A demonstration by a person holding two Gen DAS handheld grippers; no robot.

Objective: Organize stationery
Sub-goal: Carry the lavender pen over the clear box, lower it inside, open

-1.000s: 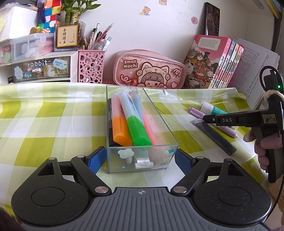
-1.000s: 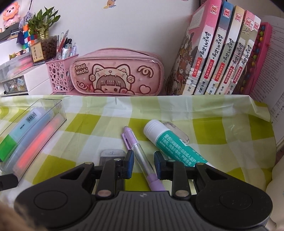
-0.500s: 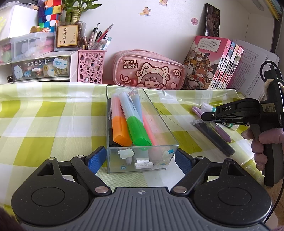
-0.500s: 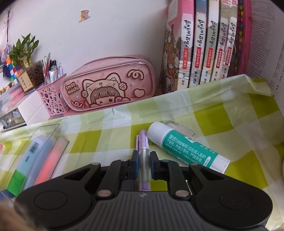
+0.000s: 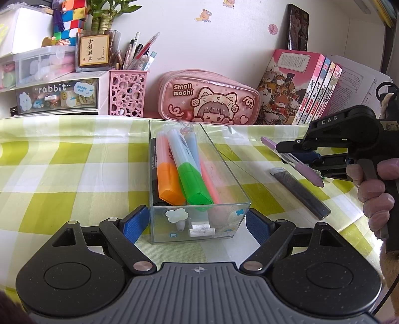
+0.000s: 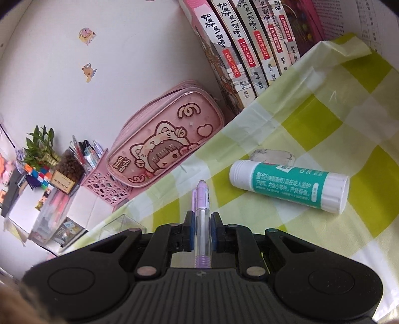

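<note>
Right wrist: purple pen clamped between right gripper fingers, lifted.

Bamboo plant on drawers; puzzle cube beside; wall stickers.

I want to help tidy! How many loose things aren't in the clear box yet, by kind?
Purple pen, held in the right tool: 1
Glue stick: 1
Black stick-shaped case: 1
Small pale thing behind the glue: 1
Total: 4

Home study desk: pencil case, books, pen holder.
</note>
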